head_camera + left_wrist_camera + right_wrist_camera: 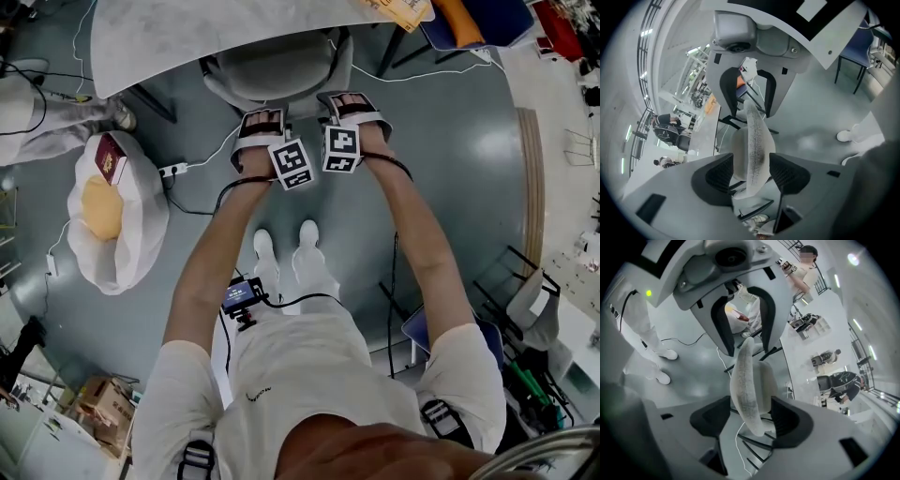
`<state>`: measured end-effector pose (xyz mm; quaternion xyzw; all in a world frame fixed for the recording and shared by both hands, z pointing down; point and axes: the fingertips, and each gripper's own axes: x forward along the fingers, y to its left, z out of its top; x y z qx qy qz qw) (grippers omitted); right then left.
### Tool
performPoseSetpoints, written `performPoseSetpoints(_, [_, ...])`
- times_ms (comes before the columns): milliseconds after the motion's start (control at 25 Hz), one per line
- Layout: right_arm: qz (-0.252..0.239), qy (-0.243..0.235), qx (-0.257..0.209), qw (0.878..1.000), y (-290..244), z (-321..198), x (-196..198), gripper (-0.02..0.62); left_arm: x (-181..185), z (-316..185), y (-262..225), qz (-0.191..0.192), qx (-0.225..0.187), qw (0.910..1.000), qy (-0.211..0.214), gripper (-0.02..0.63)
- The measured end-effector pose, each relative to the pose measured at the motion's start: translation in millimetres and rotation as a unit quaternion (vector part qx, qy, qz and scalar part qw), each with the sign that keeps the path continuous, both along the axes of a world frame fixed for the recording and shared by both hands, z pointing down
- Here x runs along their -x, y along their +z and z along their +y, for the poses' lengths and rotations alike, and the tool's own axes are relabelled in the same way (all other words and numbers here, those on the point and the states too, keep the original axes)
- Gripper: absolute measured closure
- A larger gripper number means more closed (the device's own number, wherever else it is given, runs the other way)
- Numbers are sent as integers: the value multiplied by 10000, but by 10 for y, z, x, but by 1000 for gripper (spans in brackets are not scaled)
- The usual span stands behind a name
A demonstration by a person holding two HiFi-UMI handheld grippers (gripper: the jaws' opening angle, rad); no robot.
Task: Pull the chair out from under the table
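Observation:
A grey chair (277,67) stands tucked under the white table (178,37), its curved backrest towards me. My left gripper (261,127) and right gripper (354,106) sit side by side at the backrest's top rim. In the left gripper view the backrest's textured edge (754,140) runs between the jaws of the left gripper (752,174), with a gap showing beside each black pad (719,173). The right gripper (750,418) straddles the same backrest edge (746,380) in the right gripper view. Its pads (790,420) stand wide on either side.
A white bag (117,230) holding a red book lies on the floor at left, with a power strip (173,171) and cables beside it. Another person's legs (56,117) stand left of the table. My own feet (286,248) are just behind the chair. A blue chair (469,23) sits at far right.

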<state>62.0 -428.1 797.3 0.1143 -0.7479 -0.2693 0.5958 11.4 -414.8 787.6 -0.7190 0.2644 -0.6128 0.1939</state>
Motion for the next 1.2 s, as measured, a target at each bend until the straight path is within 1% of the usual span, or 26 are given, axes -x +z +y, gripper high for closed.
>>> performPoseSetpoints(80, [39, -73, 72, 9999, 75, -14, 6, 319, -46, -48, 38, -138, -87, 9999, 38, 387])
performPoseSetpoints(160, [201, -208, 34, 9996, 151, -22, 5, 321, -66, -75, 73, -204, -106, 9997, 29, 410])
performPoseSetpoints(200, [287, -277, -64, 9992, 170, -37, 7, 349, -62, -80, 85, -214, -97, 9997, 12, 416])
performPoseSetpoints(240, [350, -321, -179, 9987, 180, -57, 5, 398, -56, -83, 92, -215, -94, 9997, -2, 417])
performPoseSetpoints(280, [384, -339, -271, 9983, 186, -73, 0, 433, -53, -84, 96, -209, -98, 9997, -7, 420])
performPoseSetpoints(400, [403, -352, -363, 9979, 206, -81, -5, 463, -60, -61, 135, -186, -51, 9998, 63, 449])
performPoseSetpoints(440, [410, -362, -336, 9979, 214, -70, 2, 473, -57, -36, 160, -172, 0, 9998, 92, 490])
performPoseSetpoints(480, [418, -368, -290, 9980, 224, -55, 7, 482, -53, -7, 183, -154, 42, 9998, 99, 517])
performPoseSetpoints(680, [434, -374, -208, 9981, 227, -42, -3, 495, -69, 5, 206, -106, 146, 9998, 5, 534])
performPoseSetpoints(840, [468, -444, -249, 9976, 228, -37, 13, 503, -56, 12, 213, -71, 218, 9997, -32, 540])
performPoseSetpoints(1200, [481, -463, -202, 9976, 212, 44, 9, 512, -51, 65, 186, -124, 320, 9993, -129, 546])
